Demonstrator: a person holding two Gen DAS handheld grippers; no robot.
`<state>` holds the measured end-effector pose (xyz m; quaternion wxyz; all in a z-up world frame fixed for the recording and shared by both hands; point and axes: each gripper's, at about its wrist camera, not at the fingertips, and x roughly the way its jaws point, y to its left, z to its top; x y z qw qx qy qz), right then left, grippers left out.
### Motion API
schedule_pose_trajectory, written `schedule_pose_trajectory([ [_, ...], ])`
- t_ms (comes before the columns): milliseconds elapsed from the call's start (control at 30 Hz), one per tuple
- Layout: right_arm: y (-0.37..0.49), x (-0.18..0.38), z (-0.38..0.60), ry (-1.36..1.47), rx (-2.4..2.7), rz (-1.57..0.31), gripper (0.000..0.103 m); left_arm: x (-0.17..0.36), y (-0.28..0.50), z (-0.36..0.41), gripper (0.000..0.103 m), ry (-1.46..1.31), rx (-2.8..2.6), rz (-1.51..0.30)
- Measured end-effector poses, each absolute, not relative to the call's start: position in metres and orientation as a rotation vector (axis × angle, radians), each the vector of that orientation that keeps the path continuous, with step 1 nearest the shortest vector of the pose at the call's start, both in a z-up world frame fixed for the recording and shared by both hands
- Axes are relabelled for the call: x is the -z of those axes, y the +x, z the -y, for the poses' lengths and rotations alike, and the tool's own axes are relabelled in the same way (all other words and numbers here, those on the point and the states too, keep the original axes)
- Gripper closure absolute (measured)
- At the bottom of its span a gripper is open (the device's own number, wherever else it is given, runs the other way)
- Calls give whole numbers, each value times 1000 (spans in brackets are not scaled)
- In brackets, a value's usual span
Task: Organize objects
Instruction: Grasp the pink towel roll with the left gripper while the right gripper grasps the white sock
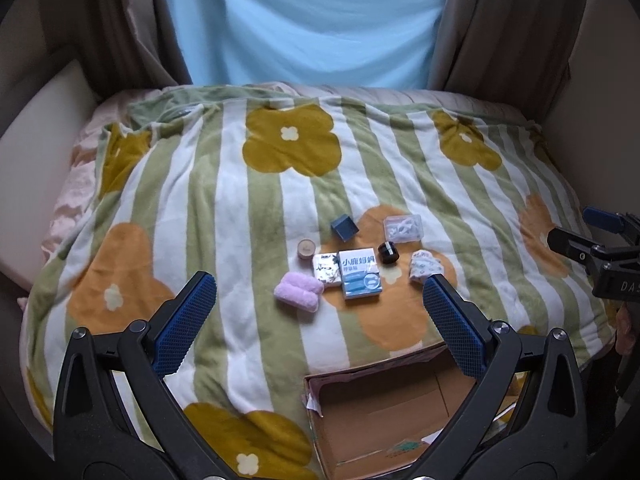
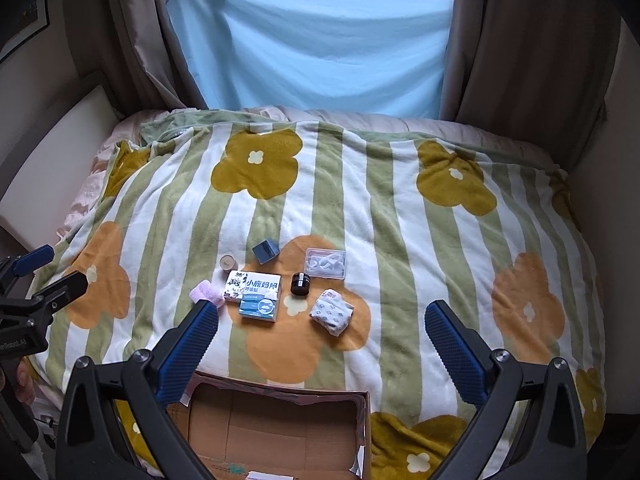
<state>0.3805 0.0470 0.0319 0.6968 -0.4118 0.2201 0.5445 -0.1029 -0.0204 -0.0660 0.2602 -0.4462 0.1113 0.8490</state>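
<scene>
Small objects lie in a cluster on the flowered blanket (image 1: 224, 208): a pink fluffy item (image 1: 298, 291), a white patterned box (image 1: 326, 270), a blue-and-white box (image 1: 360, 274), a round tan tin (image 1: 306, 249), a dark blue box (image 1: 344, 227), a black jar (image 1: 389, 253), a clear plastic case (image 1: 403, 228) and a folded patterned cloth (image 1: 426, 266). My left gripper (image 1: 320, 292) is open and empty, just short of the cluster. My right gripper (image 2: 322, 320) is open and empty, near the cloth (image 2: 332, 311) and blue-and-white box (image 2: 260, 296).
An open cardboard box (image 1: 384, 412) sits at the bed's near edge, below both grippers; it also shows in the right wrist view (image 2: 276, 428). Brown curtains and a light blue sheet (image 1: 304, 24) hang behind the bed. A white panel (image 1: 44, 132) lines the left.
</scene>
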Motion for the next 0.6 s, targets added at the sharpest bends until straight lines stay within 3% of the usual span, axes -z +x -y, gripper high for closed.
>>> schedule_pose_trajectory([
  [600,467,135,-149,-1041,-992,-766,0,273,-201,-14,1,-1373,-2055,-464],
])
